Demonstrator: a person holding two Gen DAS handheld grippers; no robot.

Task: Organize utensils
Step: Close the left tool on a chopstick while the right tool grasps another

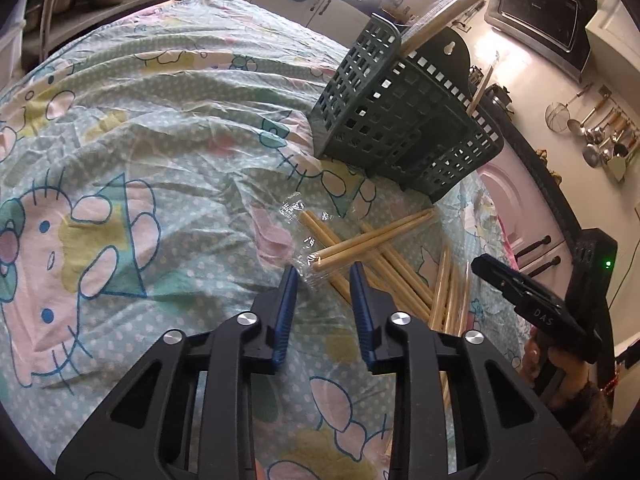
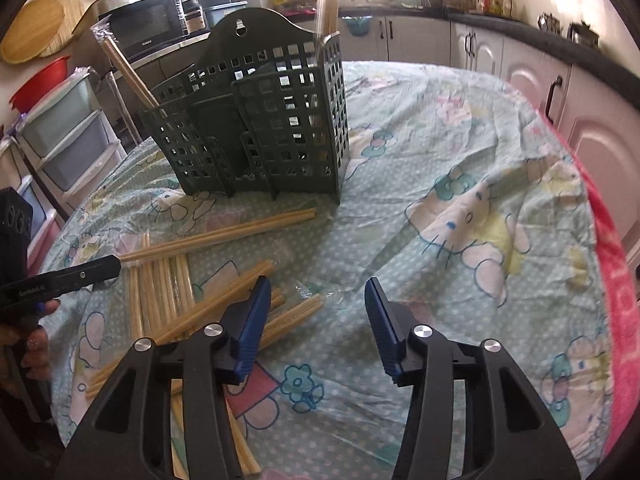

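Observation:
A dark green slotted utensil caddy (image 1: 400, 128) (image 2: 260, 120) stands upright on the cartoon-print tablecloth (image 1: 160, 140). Wrapped chopsticks (image 1: 444, 12) (image 2: 128, 72) lean out of it. Several loose pairs of bamboo chopsticks (image 1: 400, 272) (image 2: 168, 280) lie crossed in front of the caddy. My left gripper (image 1: 324, 270) hovers low over the pile. The wrapped end of the top pair (image 1: 360, 246) lies between its blue pads, which do not press on it. My right gripper (image 2: 317, 280) is open beside the pile, with only a wrapper tail and cloth between its fingers.
A microwave (image 1: 540, 20) and white cabinets (image 2: 520, 64) line the far walls. Plastic drawers (image 2: 68, 132) stand left of the table. A pink towel (image 2: 616, 280) hangs over the table's right edge. A hand (image 2: 36, 340) holds the other gripper's handle.

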